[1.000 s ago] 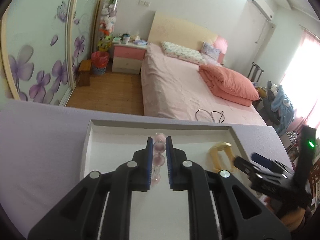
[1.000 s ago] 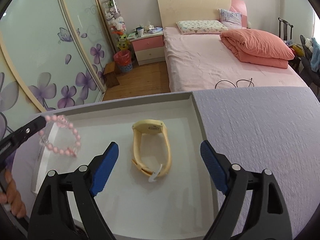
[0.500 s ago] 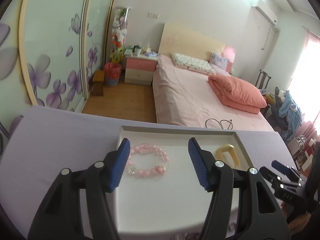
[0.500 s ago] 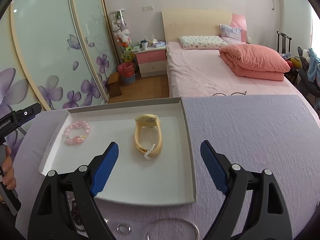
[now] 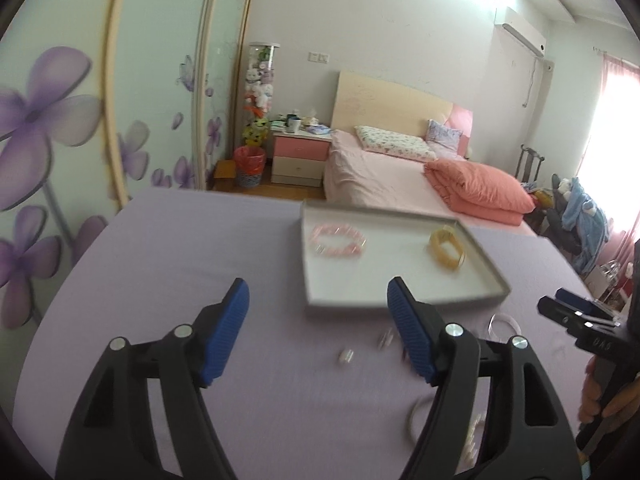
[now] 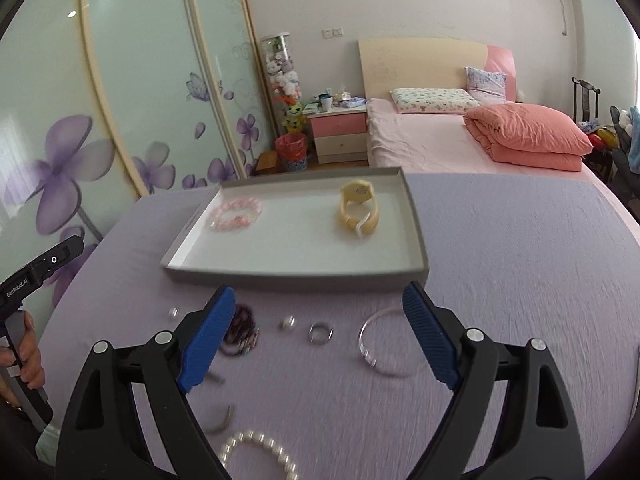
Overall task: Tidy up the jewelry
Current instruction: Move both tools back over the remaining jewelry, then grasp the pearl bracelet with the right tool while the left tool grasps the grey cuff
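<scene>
Both hand-held grippers are back off the tray point(image 6: 296, 274), where the pink bracelet point(image 6: 237, 214) now lies at its far-left corner: left hand-held gripper point(image 5: 318, 326) opening, empty, right hand-held gripper point(image 6: 318, 338) wide, nearer the silver bangle point(image 6: 386, 344) lying flat just below the tray's near edge.

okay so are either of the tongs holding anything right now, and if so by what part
Nothing is held. The left tongs are empty, jaws opening; the right tongs are open and empty. The pink bracelet lies in the tray.
</scene>
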The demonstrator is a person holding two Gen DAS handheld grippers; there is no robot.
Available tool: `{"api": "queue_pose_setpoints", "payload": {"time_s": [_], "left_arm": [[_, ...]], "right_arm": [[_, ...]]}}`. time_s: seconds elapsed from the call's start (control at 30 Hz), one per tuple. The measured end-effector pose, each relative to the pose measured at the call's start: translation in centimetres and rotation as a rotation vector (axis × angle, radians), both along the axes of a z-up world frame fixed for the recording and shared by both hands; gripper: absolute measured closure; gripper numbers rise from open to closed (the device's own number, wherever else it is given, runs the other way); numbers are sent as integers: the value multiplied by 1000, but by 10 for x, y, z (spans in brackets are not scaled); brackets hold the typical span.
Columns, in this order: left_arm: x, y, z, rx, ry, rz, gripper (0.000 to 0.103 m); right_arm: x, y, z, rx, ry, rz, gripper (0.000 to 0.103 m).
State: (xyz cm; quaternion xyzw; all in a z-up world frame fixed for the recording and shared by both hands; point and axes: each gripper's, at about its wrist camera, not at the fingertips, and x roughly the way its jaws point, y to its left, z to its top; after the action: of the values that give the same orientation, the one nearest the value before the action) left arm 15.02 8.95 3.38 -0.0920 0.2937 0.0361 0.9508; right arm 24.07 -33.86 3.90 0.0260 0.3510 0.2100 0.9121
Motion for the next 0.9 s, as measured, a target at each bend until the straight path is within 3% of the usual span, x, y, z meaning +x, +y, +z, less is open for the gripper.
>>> {"api": "queue_pose_setpoints", "payload": {"time_s": [0.23,0.37,0.5,0.9], "left_arm": [[-56,0,-35,13,69,9,30],[-67,-8,-49,0,93,-6,30],[-73,-18,-57,10,101,-24,26],[-71,-39,-62,25,116,-73,23]], "right_arm": [[-56,0,-38,-83,36,54,18],[-74,-1,-56,-100,82,74,36],[-84,0,-69,-113,111,81,46],[-95,15,-86,-199,104,108,68]]}}
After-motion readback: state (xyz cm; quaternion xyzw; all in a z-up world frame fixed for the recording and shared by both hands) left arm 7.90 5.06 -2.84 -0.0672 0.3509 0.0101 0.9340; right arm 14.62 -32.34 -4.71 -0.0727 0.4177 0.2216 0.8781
